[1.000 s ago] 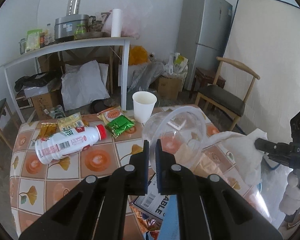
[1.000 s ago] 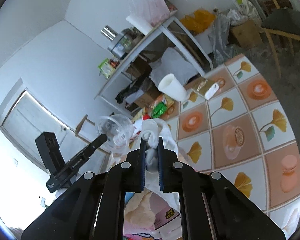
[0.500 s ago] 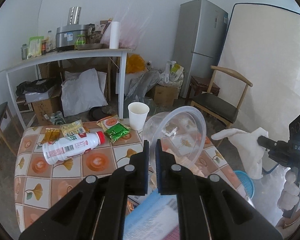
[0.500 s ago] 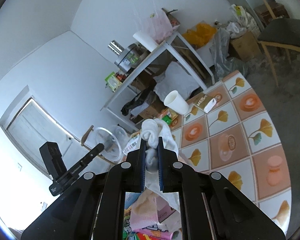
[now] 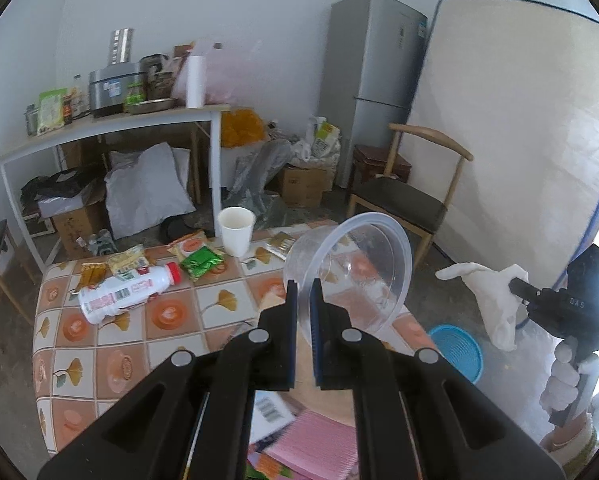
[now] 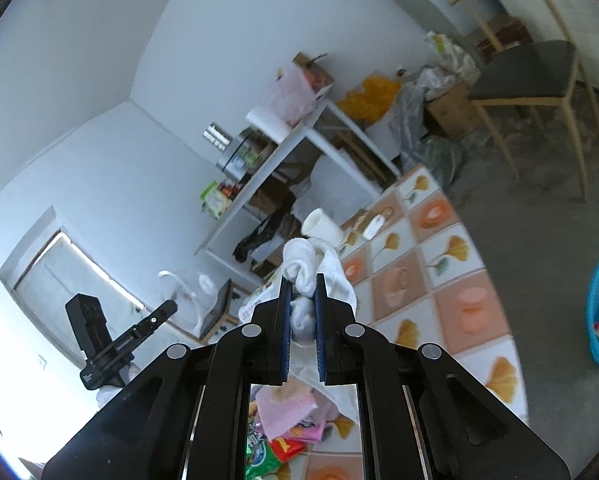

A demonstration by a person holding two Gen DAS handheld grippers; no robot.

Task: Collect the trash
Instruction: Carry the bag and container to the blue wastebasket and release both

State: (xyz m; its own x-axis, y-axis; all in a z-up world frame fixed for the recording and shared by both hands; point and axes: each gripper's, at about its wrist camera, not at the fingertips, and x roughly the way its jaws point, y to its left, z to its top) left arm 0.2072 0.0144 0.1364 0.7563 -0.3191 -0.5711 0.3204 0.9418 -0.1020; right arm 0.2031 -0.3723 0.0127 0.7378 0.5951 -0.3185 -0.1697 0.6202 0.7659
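Two grippers: left gripper [image 5: 304, 294] clamps one clear bowl [image 5: 353, 270]; right gripper [image 6: 301, 294] grips seemingly one white rag [image 6: 305, 268].

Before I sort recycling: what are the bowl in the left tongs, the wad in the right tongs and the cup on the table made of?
Bowl: clear, glossy plastic; the tablecloth shows through it. Wad: soft white tissue or cloth, crumpled and matte; I can't tell which. Cup: white and matte, probably paper.
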